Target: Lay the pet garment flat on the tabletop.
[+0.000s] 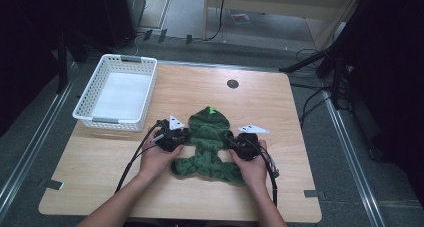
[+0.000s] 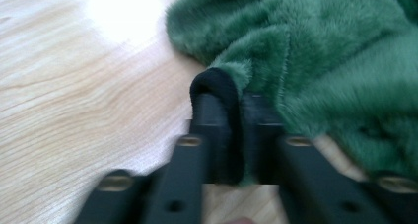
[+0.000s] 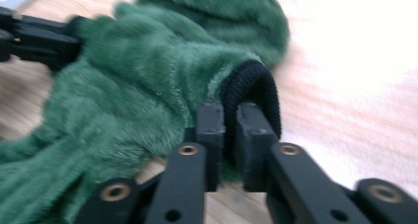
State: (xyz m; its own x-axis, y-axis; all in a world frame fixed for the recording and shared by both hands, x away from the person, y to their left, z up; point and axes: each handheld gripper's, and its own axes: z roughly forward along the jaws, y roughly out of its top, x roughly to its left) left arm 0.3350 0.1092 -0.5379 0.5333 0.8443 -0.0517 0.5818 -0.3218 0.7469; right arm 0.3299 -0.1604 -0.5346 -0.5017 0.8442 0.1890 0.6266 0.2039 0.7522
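Black tool (image 1: pixel 186 136) jaws with brass-ringed screw holes, trailing cables

The garment (image 1: pixel 209 142) is plush green fleece with black ribbed knit cuffs (image 3: pixel 254 93). The table (image 1: pixel 300 137) is smooth pale wood grain; the basket (image 1: pixel 85 94) is white perforated plastic.

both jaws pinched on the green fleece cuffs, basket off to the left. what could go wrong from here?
1. Both the left gripper and the right gripper hold only a thin black cuff edge of the green fleece garment; a pull could slip it out.
2. The garment lies bunched between the grippers, so lifting may drag or unfold it unevenly.
3. The white basket sits close beside the left gripper; a swing could knock it.
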